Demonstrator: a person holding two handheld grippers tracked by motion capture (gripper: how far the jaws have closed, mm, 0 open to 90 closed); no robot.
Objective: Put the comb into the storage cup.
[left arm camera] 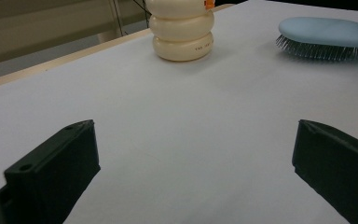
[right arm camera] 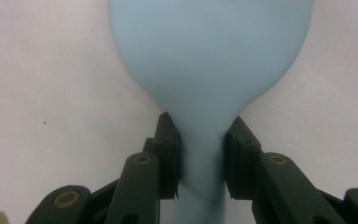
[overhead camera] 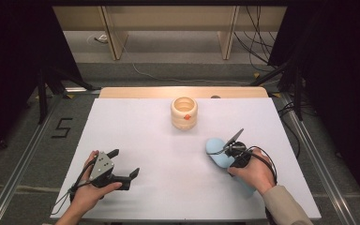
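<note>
Light blue plastic hairbrush lies on the white table at the right side, bristles down. The right gripper has its two black jaws pressed on the thin neck of the brush, just below the head. The left gripper rests low at the near left with jaws wide apart and nothing between them. A cream ringed holder stands upright near the far edge, well apart from both.

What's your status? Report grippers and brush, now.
Left gripper open, over bare table. Right gripper shut on hairbrush handle, bristles down. Cream holder stands behind, apart. Nothing in the way.
</note>
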